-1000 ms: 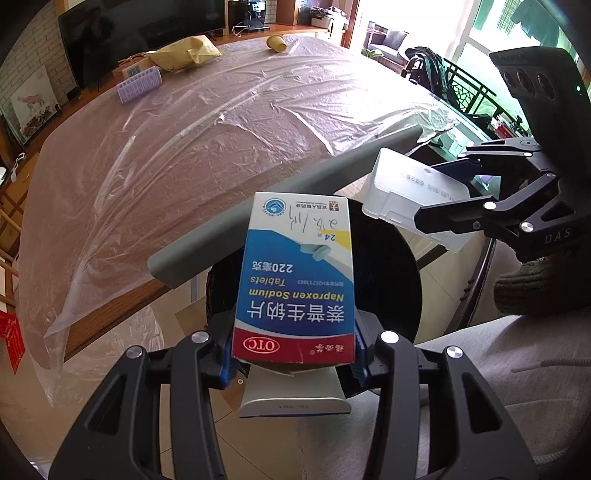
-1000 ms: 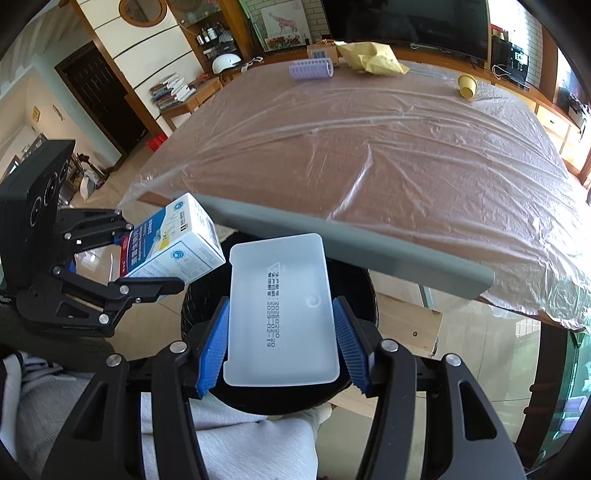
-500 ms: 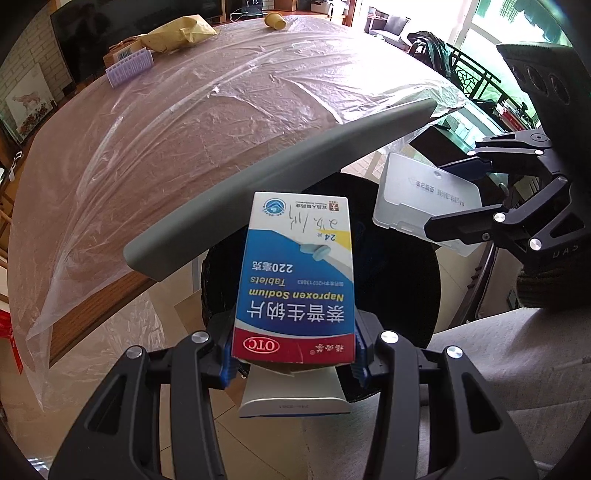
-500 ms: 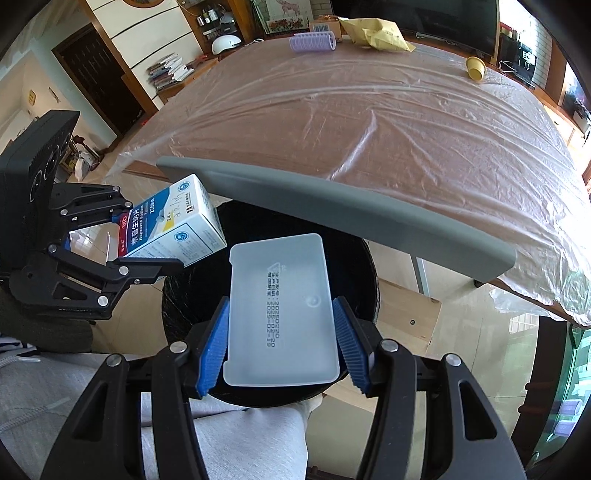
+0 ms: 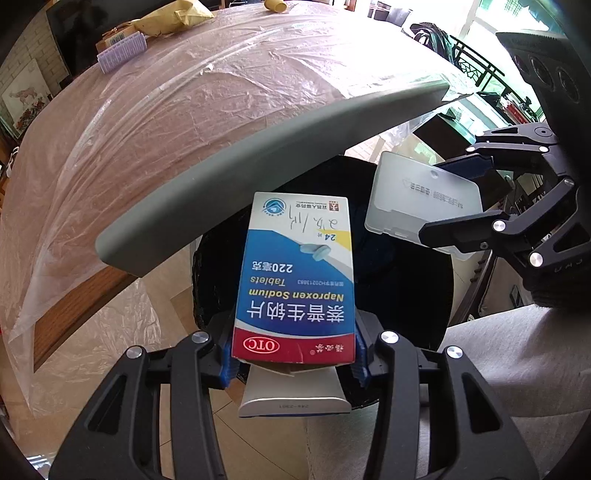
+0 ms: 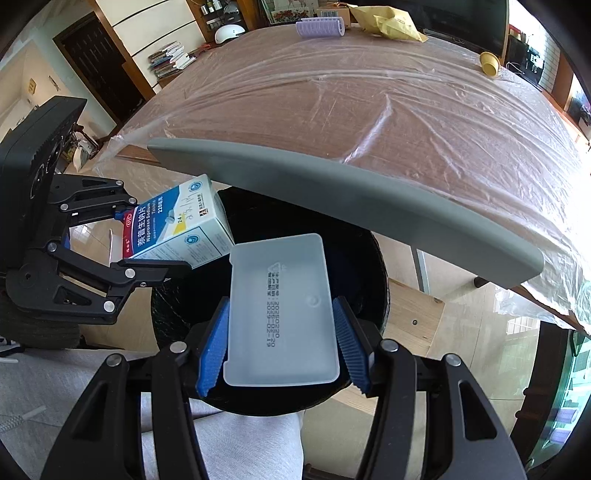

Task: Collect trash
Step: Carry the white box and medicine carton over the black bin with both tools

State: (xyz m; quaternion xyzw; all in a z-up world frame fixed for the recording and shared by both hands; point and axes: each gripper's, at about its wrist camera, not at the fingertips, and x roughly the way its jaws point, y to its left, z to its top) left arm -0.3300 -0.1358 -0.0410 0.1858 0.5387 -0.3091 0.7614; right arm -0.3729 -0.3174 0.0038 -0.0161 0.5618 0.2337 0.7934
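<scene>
My left gripper is shut on a blue and white tablet box, its blue pads pressing on the box's two sides. The box hangs over the mouth of a black round bin on the floor. In the right wrist view my right gripper is shut on a translucent white plastic tray, also above the black bin. Each gripper shows in the other's view: the left gripper with the tablet box, and the right gripper with the plastic tray. The two items hang side by side, apart.
A grey curved bar crosses just beyond the bin, in front of a wooden table under plastic film. On its far end lie a purple roller, a yellow bag and a yellow cup. A person's grey-trousered legs flank the bin.
Both grippers have sunk toward the bin with their items still held. The grey bar and table have slid up in both views, and the bin's mouth looks larger.
</scene>
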